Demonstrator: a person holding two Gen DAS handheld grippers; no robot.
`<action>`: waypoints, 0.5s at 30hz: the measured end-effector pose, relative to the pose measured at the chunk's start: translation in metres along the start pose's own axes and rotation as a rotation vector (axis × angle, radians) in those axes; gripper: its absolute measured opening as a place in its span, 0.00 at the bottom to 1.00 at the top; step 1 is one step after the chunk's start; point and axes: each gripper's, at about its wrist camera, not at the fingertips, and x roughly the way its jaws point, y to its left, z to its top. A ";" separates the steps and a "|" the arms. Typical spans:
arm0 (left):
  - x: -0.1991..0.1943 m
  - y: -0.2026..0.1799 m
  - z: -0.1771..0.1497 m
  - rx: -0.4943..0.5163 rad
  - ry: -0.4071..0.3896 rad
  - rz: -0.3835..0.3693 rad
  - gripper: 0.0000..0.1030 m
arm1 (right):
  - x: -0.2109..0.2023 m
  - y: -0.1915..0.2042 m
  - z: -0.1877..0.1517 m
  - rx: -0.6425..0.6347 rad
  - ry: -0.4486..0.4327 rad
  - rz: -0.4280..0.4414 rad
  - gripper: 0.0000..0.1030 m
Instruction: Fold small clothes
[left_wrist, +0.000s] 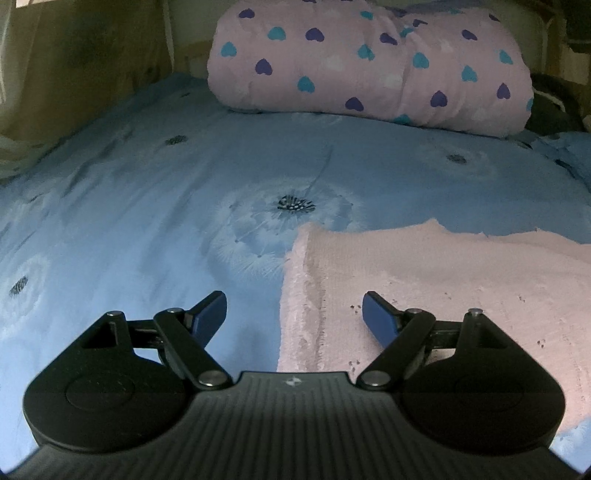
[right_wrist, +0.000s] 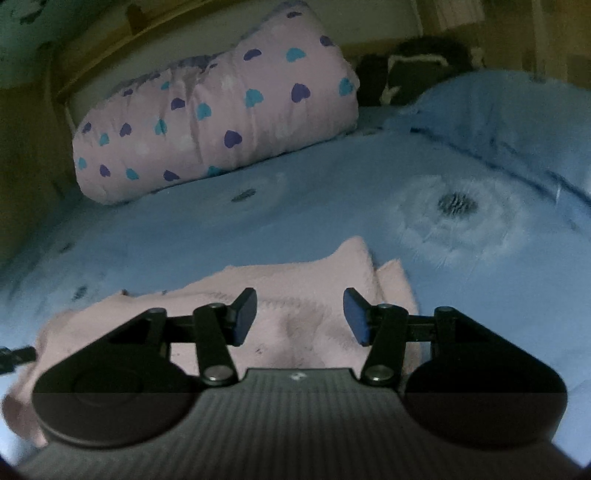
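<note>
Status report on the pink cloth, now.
Left gripper open, empty. Right gripper open, empty. Pink cloth lying on blue bedsheet, not held. Nothing in the way.

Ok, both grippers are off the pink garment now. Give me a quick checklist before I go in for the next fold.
1. Left gripper empty, fingers apart: ok.
2. Right gripper empty, fingers apart: ok.
3. Pink garment lying flat on the blue bedsheet: ok.
4. Garment's far edges lined up: not ok, one layer's corner sticks out in the right wrist view.
5. Heart-print quilt apart from the garment: ok.
6. Garment's near edge: cannot tell, hidden behind the grippers.
</note>
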 end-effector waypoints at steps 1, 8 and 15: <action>0.000 0.001 0.001 -0.005 0.001 -0.005 0.82 | 0.000 -0.001 -0.001 0.000 0.001 0.011 0.52; 0.001 0.002 -0.001 -0.016 0.057 -0.082 0.82 | 0.023 -0.012 -0.011 0.049 0.076 0.002 0.51; 0.011 -0.007 -0.005 0.027 0.078 -0.055 0.82 | 0.049 -0.012 -0.011 -0.012 0.048 -0.065 0.51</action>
